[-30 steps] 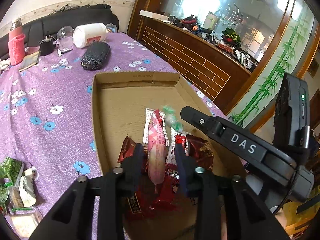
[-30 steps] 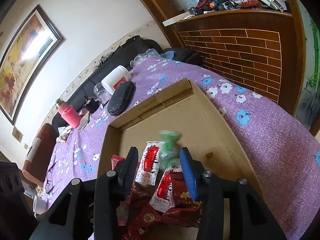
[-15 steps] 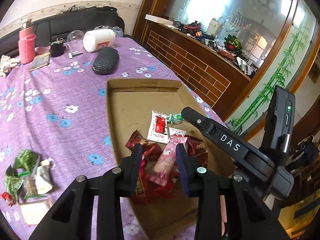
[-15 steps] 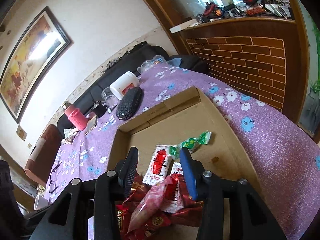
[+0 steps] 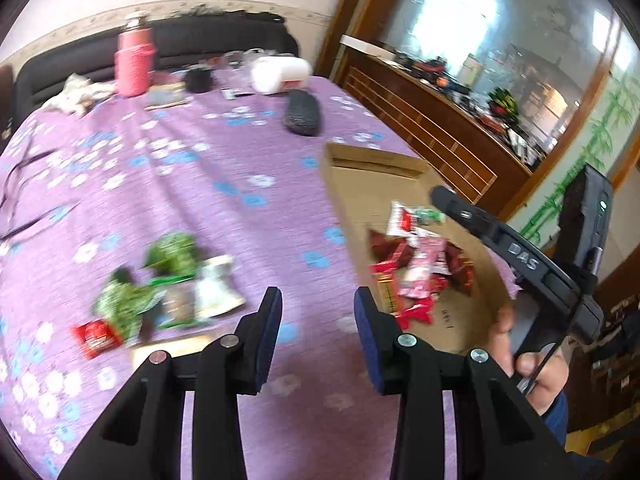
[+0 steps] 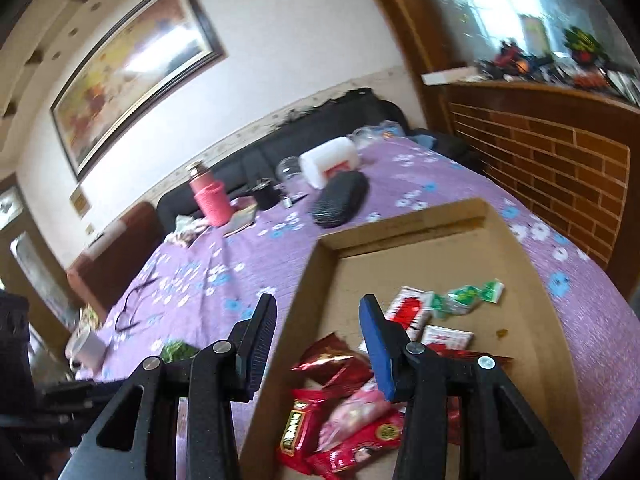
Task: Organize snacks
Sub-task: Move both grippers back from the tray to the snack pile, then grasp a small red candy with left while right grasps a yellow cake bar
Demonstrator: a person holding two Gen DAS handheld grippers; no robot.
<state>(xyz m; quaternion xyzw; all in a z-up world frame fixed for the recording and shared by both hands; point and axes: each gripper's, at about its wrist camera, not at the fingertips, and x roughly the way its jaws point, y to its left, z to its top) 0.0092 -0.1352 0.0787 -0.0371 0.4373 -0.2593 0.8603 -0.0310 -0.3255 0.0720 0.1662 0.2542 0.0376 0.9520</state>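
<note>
The loose snacks (image 5: 168, 288) lie on the purple surface (image 5: 200, 184), ahead and left of our left gripper (image 5: 316, 320), well apart from the box (image 6: 460, 264). Our left gripper is nearer them; its jaws are opening with nothing between. Our right gripper (image 6: 316, 340) hangs over the box's near wall, jaws narrowly apart, empty. Only the right view shows the packets (image 6: 352, 412) in the box clearly; the loose pile is mostly hidden there.

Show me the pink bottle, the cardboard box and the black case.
pink bottle (image 5: 134, 66), left wrist view, middle of its body
cardboard box (image 6: 308, 292), right wrist view, left wall
black case (image 6: 340, 198), right wrist view, top surface
</note>
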